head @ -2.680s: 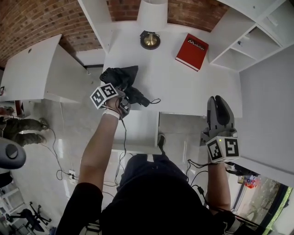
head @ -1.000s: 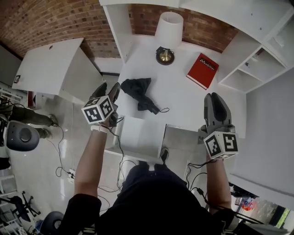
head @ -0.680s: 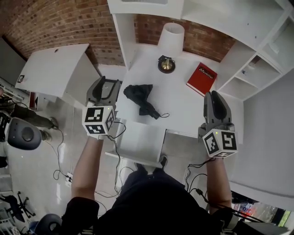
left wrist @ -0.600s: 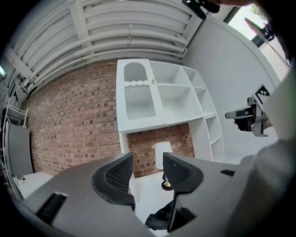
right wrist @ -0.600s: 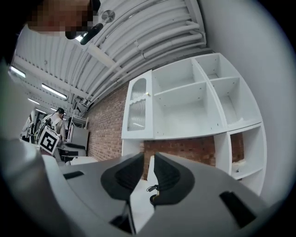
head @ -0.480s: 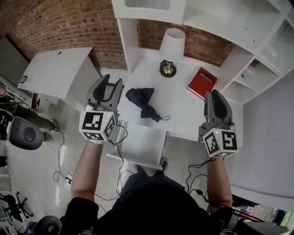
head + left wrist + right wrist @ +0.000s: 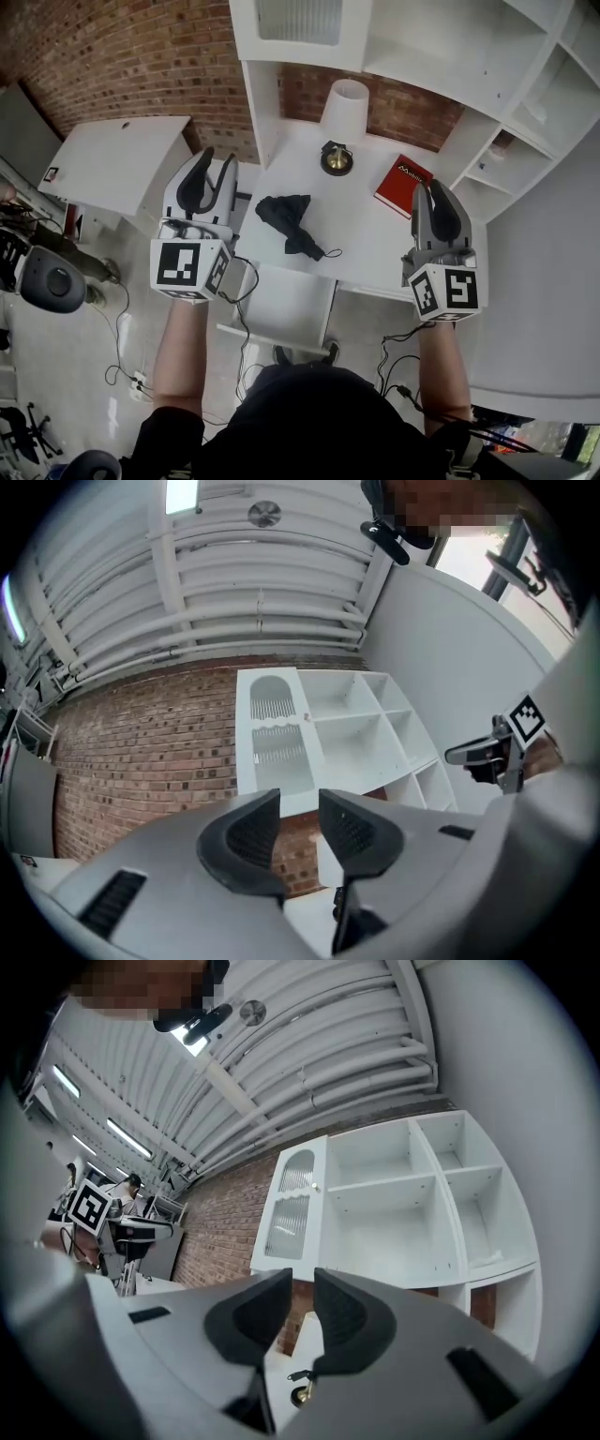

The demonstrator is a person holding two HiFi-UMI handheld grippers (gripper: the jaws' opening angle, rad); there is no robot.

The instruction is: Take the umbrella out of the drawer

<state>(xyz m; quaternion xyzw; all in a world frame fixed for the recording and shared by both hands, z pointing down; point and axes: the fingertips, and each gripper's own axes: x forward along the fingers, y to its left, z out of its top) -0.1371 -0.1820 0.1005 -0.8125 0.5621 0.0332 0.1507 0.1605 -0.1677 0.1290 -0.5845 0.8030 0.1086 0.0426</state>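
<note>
Umbrella [image 7: 289, 221]: lies folded on the desk [image 7: 375, 246], ahead of and below both grippers and between them, already out of the drawer [image 7: 286, 305].
Left gripper [image 7: 217, 157]: raised; its jaws have just been closing and stand nearly together, with nothing between them.
Right gripper [image 7: 431, 187]: raised; jaws nearly together too, empty.
Risk, cord: the umbrella's loose strap trails toward the desk edge (a careless sweep of either gripper could drag the umbrella off).
Risk, drawer: it stands pulled out below, between the grippers; lowering blindly may knock it.
Risk, neighbours: the lamp [image 7: 343, 108] and the book [image 7: 403, 185] sit beyond the umbrella; an overreach could topple the lamp.
</note>
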